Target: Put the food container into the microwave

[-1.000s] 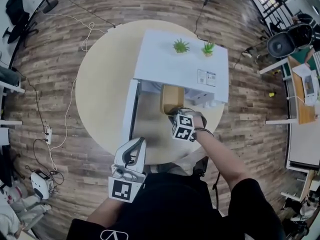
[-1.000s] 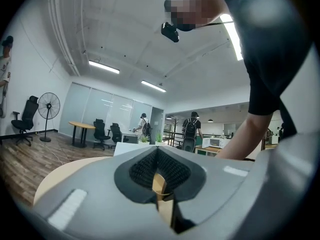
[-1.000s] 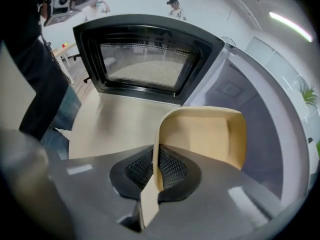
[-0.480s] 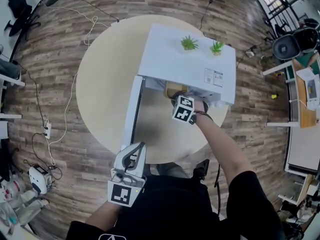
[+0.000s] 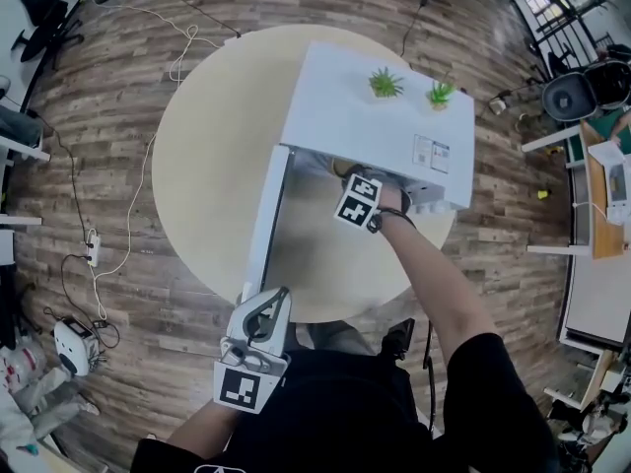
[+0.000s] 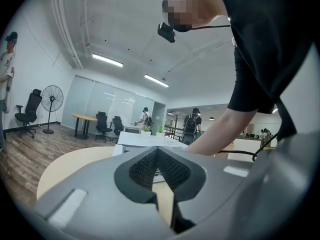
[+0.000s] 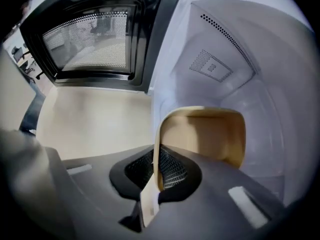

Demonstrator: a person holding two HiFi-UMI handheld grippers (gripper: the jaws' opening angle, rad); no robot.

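Round beige table [image 5: 207,166] bears the open white microwave [image 5: 365,126], inside which the right gripper [image 7: 157,160] fingers pinch the tan food container [image 7: 210,134] by its wall, the left gripper [image 6: 157,151] fingers pressed together on nothing; releasing too high could tip it.

Tan container [image 7: 207,134], open-topped, thin-walled, round-cornered. Upright, inside the cavity [image 7: 225,59], near wall pinched in right gripper [image 7: 156,166]. Whether resting on the cavity floor: unclear. White microwave [image 5: 375,126] on round table [image 5: 197,146], door [image 7: 95,34] swung wide open to the left, dark frame, mesh window.
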